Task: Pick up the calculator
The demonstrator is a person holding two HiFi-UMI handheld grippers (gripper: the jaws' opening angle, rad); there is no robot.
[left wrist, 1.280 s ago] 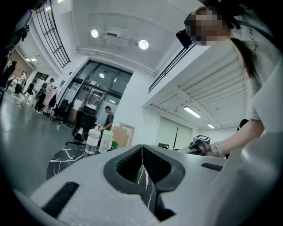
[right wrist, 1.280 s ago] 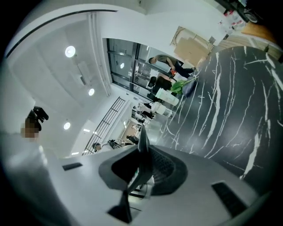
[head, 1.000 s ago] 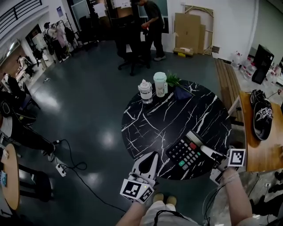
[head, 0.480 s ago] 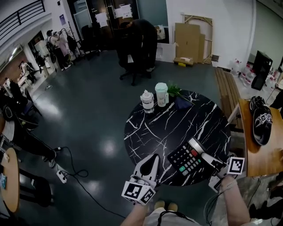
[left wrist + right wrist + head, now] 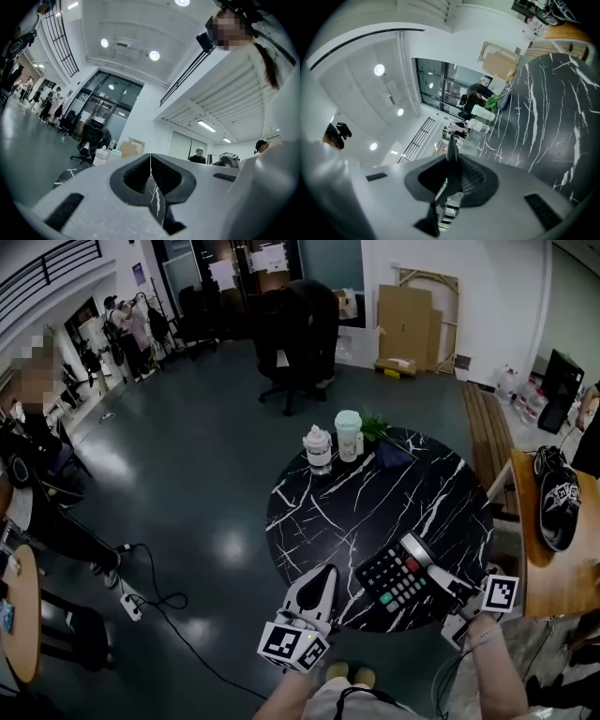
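The right claw (image 5: 435,571) pinches the calculator (image 5: 394,579) by 1 edge, lower right on the tabletop (image 5: 375,486). The left claw (image 5: 326,574) is pressed together, empty. That shallow grip may let it pivot and slip.

The black flat calculator (image 5: 394,579), with pale keys plus one red and one green, lies keys-up and skewed at the near right rim of the round black marbled bench (image 5: 375,493). The right tongs (image 5: 441,576) are clamped on its right end. Whether it touches the bench cannot be told.
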